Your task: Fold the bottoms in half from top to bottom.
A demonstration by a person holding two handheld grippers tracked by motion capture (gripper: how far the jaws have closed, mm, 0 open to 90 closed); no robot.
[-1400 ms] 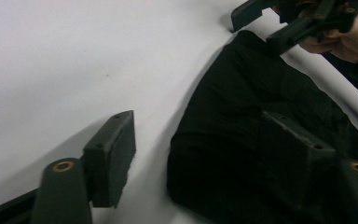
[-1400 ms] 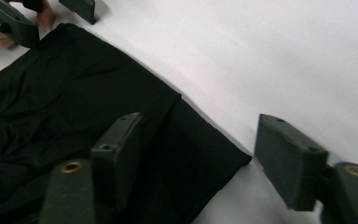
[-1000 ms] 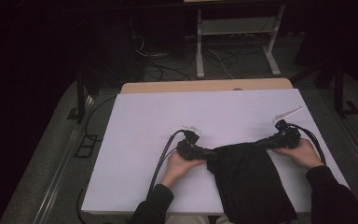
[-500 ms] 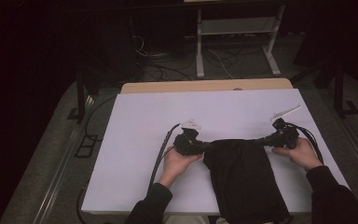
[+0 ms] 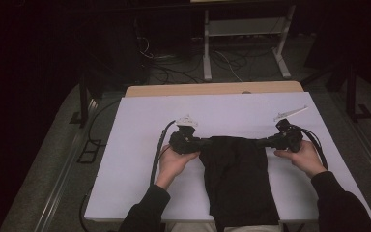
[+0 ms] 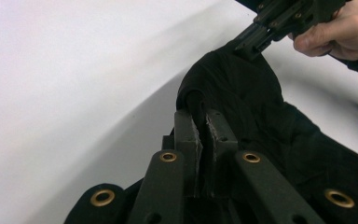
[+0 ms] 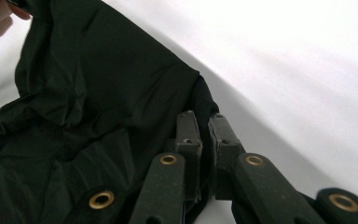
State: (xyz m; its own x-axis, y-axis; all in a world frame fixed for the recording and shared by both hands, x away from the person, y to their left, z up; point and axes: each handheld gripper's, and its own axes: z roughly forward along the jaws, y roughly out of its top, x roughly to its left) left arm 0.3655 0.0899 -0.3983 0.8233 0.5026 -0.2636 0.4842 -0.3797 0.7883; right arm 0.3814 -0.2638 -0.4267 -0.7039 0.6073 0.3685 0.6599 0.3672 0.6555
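My left claw is clenched on a fold of the black garment — in the left gripper view the cloth bunches up between the two black jaws, which stand nearly together with only the pinched fabric in the gap. My right claw is clamped the same way on the opposite corner; in the right gripper view the dark edge of the cloth is squeezed between its jaws, and the rest of the garment spreads away to the left, creased and slightly shiny.

From above, my left claw and my right claw point toward each other, each gripping one end of the garment's far edge, so that edge runs stretched between them. My left hand holds its gripper from below and my right hand does the same on the other side; both dark sleeves come in from the near edge. A black cable trails from the left gripper back toward me.

The garment lies flat on the white table, near the middle and toward my side, its lower part reaching the near edge and hanging just over it. Beyond the table, the floor is dark, with loose cables and the pale legs of a stand — well apart from my work.
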